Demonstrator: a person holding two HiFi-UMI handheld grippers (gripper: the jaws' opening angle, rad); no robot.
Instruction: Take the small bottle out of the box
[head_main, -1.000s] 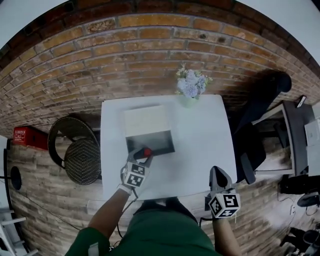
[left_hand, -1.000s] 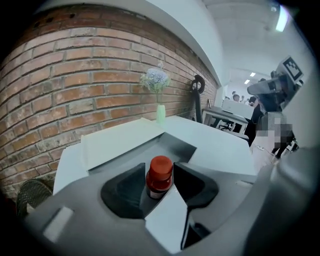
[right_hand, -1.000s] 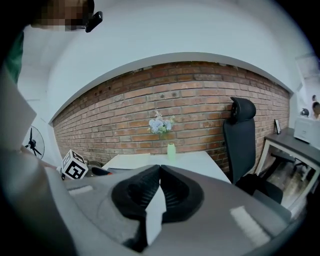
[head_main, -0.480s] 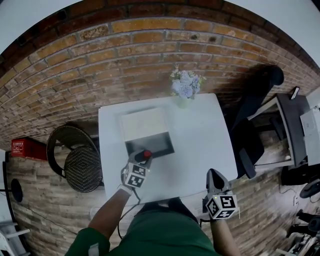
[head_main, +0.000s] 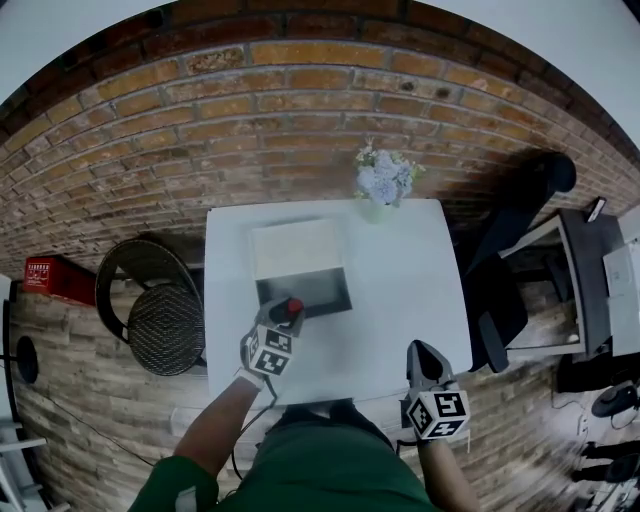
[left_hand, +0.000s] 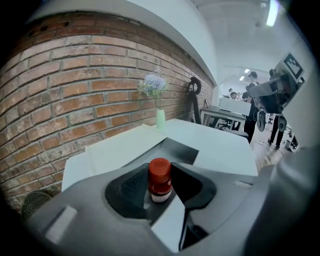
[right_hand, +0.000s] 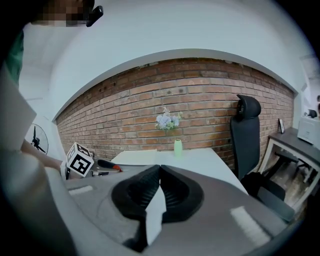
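Note:
A small bottle (left_hand: 160, 181) with a red cap stands upright between the pads of my left gripper (left_hand: 162, 175), which press on both its sides. In the head view that gripper (head_main: 289, 311) is at the near edge of the open box (head_main: 340, 297), with the bottle's red cap (head_main: 294, 305) showing at its tips. The box has a dark inside, and its pale lid (head_main: 297, 247) is folded back towards the wall. My right gripper (head_main: 419, 353) hangs off the table's near right edge, jaws shut with nothing between them (right_hand: 159, 172).
A white table (head_main: 400, 290) stands against a brick wall. A green vase of pale flowers (head_main: 383, 183) sits at its far edge. A round wicker chair (head_main: 152, 300) is to the left, and a black office chair (head_main: 512, 235) and a desk are to the right.
The left gripper stays at the box's near edge with the red-capped bottle between its tips. The right gripper has drifted slightly left and down. The head view has shifted a little.

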